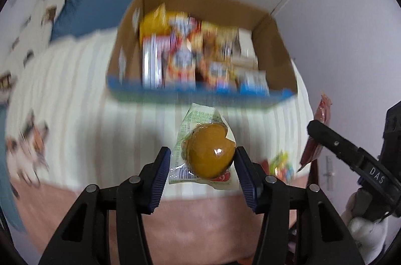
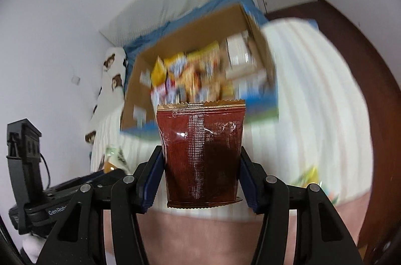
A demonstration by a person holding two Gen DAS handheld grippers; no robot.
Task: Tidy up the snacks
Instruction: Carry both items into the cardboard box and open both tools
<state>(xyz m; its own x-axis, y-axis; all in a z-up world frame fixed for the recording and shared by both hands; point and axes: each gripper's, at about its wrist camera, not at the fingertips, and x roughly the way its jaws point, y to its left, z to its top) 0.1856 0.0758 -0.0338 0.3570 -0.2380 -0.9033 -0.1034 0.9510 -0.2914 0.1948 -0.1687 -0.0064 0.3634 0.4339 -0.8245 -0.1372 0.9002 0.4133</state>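
Observation:
My left gripper (image 1: 202,164) is shut on a round orange-yellow snack in a clear and green wrapper (image 1: 210,157), held above the bed. My right gripper (image 2: 201,164) is shut on a dark red foil packet (image 2: 203,152) that stands upright between the pads. Ahead of both, an open cardboard box (image 1: 125,44) (image 2: 180,39) sits on the blanket, holding several colourful snack packs, blurred. In the left wrist view the right gripper's finger (image 1: 338,144) shows at the right with the red packet (image 1: 322,112) edge-on. The right wrist view has the left gripper's body (image 2: 50,202) at lower left.
A cream striped blanket (image 1: 75,102) covers the bed, with a blue sheet (image 1: 100,4) and a bear-print pillow (image 2: 112,74) behind. Loose snack packs lie on the blanket (image 1: 283,164) (image 2: 310,174). White wall and doors (image 1: 325,14) stand to the right; dark floor (image 2: 376,89).

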